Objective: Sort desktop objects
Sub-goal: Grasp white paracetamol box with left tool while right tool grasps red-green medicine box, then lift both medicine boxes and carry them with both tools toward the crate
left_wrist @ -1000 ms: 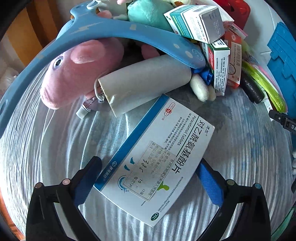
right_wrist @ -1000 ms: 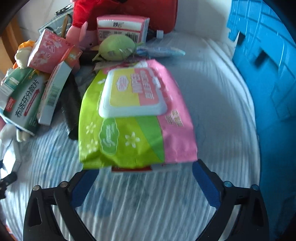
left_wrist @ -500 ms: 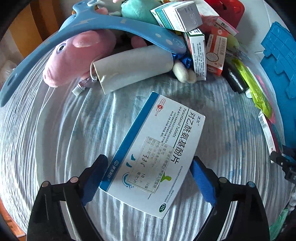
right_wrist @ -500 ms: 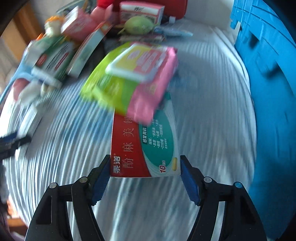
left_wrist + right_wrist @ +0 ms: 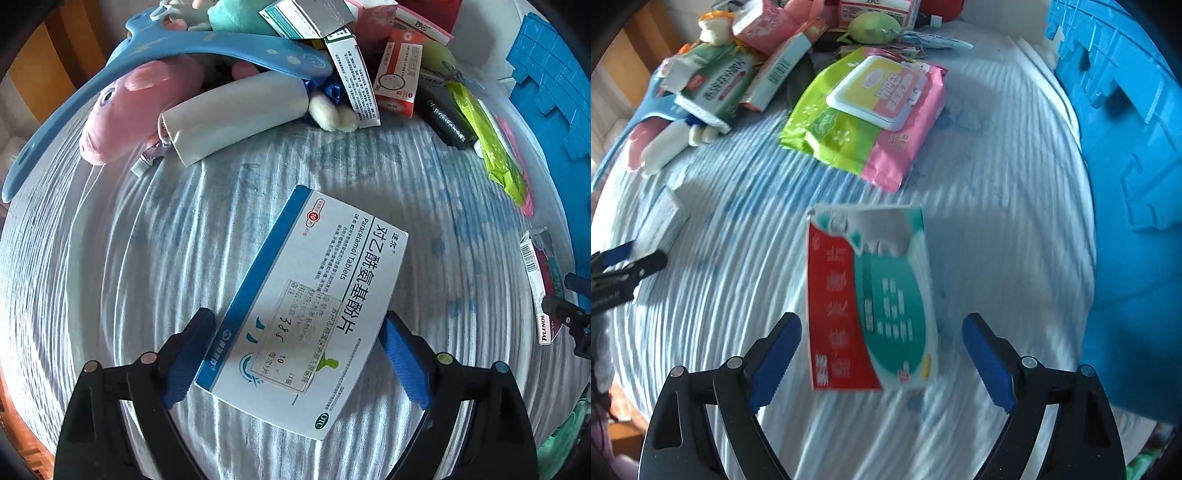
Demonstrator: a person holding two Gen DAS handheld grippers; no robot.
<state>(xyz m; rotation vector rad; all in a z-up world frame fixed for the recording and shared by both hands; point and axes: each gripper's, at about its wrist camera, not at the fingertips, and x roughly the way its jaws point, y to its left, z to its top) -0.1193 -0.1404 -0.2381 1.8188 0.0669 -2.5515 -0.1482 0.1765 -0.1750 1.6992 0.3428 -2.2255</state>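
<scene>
Sorting is at the pick-up stage, judged from both wrist views: two medicine boxes lie flat on the striped worktop (image 5: 110, 258), each framed by jaws, neither yet lifted.

Left hand-held gripper (image 5: 297, 354): jaws have just been closing around the blue-and-white paracetamol box (image 5: 306, 314). The left pad sits against the box's blue edge; the right pad is at or just beside the white edge, and firm contact cannot be confirmed.

Right hand-held gripper (image 5: 882, 360): jaws have just been opening and stand spread, clear gaps on both sides of the red-and-teal box (image 5: 871, 306), whose far flap looks torn.

Next move, in my judgement: finish closing on each box, then carry it towards the blue crate (image 5: 1126, 147). The wipes pack (image 5: 871, 114) and remaining clutter await.
</scene>
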